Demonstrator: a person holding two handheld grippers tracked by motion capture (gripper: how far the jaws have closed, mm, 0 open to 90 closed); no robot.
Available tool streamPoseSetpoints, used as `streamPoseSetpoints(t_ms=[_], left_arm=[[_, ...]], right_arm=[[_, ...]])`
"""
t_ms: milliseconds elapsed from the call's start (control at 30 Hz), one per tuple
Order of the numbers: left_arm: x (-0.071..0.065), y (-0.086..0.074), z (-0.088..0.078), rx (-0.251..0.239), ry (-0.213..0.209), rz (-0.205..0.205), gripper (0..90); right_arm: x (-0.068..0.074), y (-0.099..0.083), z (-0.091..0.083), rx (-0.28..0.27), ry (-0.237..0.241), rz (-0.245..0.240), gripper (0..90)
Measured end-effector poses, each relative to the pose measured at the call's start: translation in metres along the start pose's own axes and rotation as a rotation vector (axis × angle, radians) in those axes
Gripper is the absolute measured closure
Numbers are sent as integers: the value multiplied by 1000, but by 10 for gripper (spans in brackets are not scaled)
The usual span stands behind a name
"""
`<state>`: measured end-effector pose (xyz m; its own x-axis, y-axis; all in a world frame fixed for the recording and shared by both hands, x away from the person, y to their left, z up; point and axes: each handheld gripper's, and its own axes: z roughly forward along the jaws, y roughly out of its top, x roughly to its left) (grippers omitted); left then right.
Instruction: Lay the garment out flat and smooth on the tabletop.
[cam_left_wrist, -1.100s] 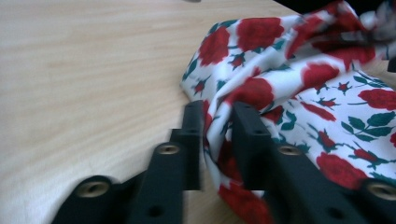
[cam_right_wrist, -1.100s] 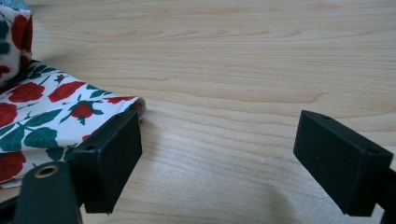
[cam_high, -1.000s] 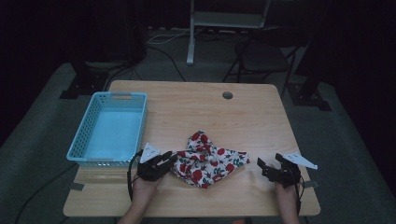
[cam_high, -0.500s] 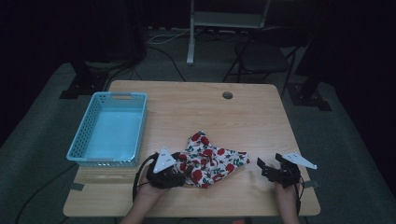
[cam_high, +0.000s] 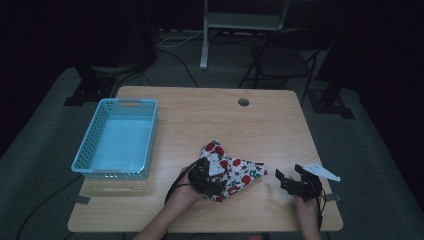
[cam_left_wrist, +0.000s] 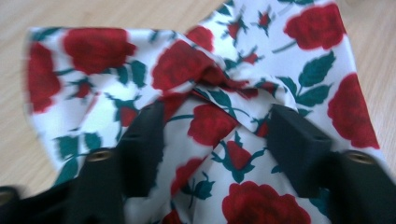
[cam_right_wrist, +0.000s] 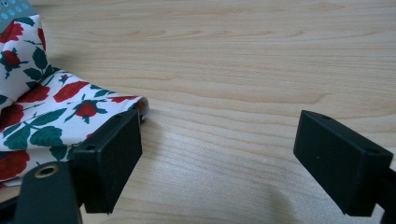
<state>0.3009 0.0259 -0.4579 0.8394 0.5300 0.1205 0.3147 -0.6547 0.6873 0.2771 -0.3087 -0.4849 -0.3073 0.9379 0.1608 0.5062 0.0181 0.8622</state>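
Rose-print cloth (cam_high: 231, 171) bunched on the table (cam_high: 210, 120) near its front edge, left gripper (cam_left_wrist: 215, 135) over it, jaws just closing astride a raised fold, pads not clearly pressing, right gripper (cam_right_wrist: 217, 161) spread wide, empty, beside the cloth's edge, blue basket (cam_high: 119, 138) well apart.

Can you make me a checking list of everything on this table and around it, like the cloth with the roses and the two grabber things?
Surface: light wooden table, with a round hole near its far edge.
Job's things: rose-print cloth, crumpled near the front edge.
Clutter: blue basket at the left, nothing seen inside it.
Grippers: left gripper is over the cloth, a bunched fold between its jaws, which have just been closing; the pads do not visibly press it. Right gripper is open over bare wood, just right of the cloth's edge.
Cables: a black cable trails from the left gripper.
Surroundings: dark floor, a folding chair and stand legs beyond the table.
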Motion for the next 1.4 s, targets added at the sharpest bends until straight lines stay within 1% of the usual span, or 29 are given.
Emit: streamPoseSetpoints(t_ms=[67, 133, 200, 267, 333, 400, 433, 467, 500, 533, 633, 667, 733, 767, 800, 833, 867, 900, 933, 967, 1000, 1033, 1100, 1167, 1200, 1300, 1400], left_arm=[[4, -2, 5, -2, -17, -16, 540], [9, -2, 7, -19, -38, -50, 663], [13, -2, 6, -57, -51, -82, 792], [18, -3, 1, -104, -46, -121, 866], [25, -7, -7, -164, -33, -177, 866], [34, -12, -18, -229, -30, -249, 867], [40, -15, -24, -260, -22, -285, 867], [45, -18, -30, -283, -9, -312, 867], [49, -21, -36, -308, 7, -334, 900], [54, -24, -42, -322, 30, -348, 900], [65, -33, -56, -355, 77, -384, 900], [68, -36, -60, -355, 88, -388, 900], [70, -40, -65, -349, 109, -379, 900], [70, -42, -67, -342, 98, -370, 900], [68, -42, -67, -344, 68, -357, 900], [66, -41, -66, -343, 11, -327, 900], [61, -38, -63, -317, -23, -300, 854], [54, -33, -60, -279, -20, -264, 694], [46, -28, -56, -245, -2, -220, 558], [38, -23, -53, -232, 0, -194, 534], [32, -17, -49, -218, -5, -180, 479], [28, -12, -46, -213, -20, -172, 434], [20, -2, -37, -203, -32, -167, 433], [18, 5, -26, -162, -35, -158, 401], [17, 7, -20, -145, -39, -161, 401], [18, 9, -4, -96, -53, -169, 400], [18, 7, 7, -57, -98, -150, 414]], right_arm=[[0, 0, 0, 0, -1, 0, 147], [0, 0, 0, 1, -2, 0, 147], [0, 0, 0, 3, 0, -1, 147], [0, 0, 0, 0, 0, 0, 147], [0, 0, 0, -3, 2, 5, 147], [0, 0, 0, -2, 3, 5, 147], [0, 0, 0, -1, 2, 4, 147], [0, 0, 0, 0, 1, 1, 147], [0, 0, 0, 0, 1, 0, 147], [0, 0, 0, 0, 1, 0, 147], [0, 0, 0, 1, -2, 1, 147], [0, 0, 0, 2, -3, 1, 147], [0, 0, 0, 3, -4, -1, 147], [0, 0, 0, 4, -6, -1, 147], [1, 0, 0, 4, -6, 0, 147], [0, 0, 1, 4, -7, 0, 147], [1, 0, 1, 5, -8, 0, 147], [1, 0, 1, 5, -10, 0, 147], [1, 0, 1, 6, -11, 1, 147], [1, 0, 1, 6, -12, 1, 147], [1, 0, 1, 7, -12, 0, 147], [1, 0, 1, 6, -12, 0, 147], [1, 0, 1, 4, -10, 0, 147], [0, 0, 0, 3, -7, 2, 147], [0, 0, 0, 3, -6, 2, 147], [0, 0, 0, 0, -1, 3, 147], [-1, 0, 0, -1, 3, 6, 147]])
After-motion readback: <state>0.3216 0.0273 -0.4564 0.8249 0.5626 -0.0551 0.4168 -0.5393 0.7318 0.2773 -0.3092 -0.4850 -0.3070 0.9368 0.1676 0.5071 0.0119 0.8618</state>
